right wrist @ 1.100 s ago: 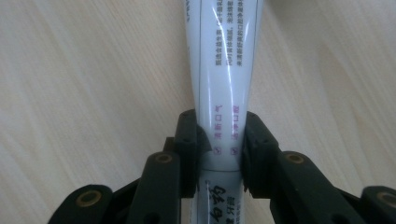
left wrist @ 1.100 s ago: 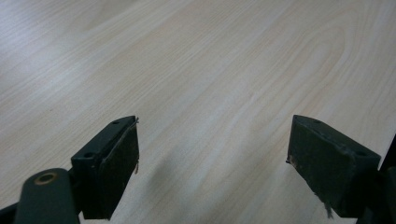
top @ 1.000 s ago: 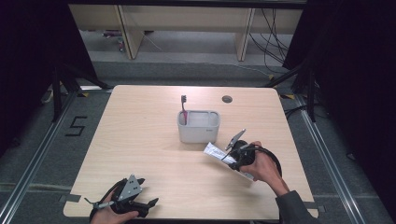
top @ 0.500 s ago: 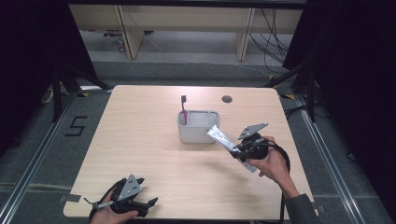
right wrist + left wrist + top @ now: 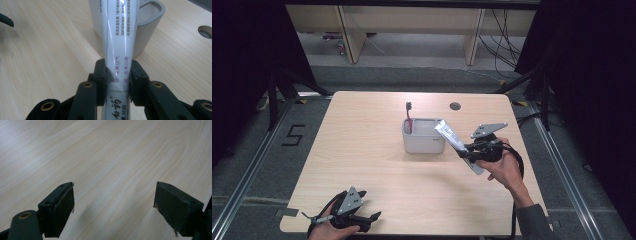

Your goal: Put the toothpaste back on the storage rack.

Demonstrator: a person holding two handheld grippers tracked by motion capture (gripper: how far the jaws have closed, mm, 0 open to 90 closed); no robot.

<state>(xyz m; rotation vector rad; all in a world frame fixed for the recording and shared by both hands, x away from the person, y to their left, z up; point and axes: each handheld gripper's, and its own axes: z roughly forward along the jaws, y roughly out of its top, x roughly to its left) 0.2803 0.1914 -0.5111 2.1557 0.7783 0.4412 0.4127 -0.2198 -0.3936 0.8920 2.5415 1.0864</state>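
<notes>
Just right of the grey holder (image 5: 423, 136): right claw (image 5: 468, 149) clamped on the toothpaste tube (image 5: 451, 138), raised off the worktop (image 5: 362, 150), its flat end at the holder's rim.
Risks: the slick tube could slip in the narrow pinch or knock the holder. Count: one tube, one holder, one toothbrush (image 5: 409, 114) standing inside. Left claw (image 5: 113, 207) gapes empty, well apart.

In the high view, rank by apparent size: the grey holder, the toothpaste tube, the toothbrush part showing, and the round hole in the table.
1. Toothpaste tube and grey holder: look alike in extent; the tube is raised nearer the camera, so unranked.
2. Toothbrush, its visible part.
3. Table hole, smallest.
</notes>
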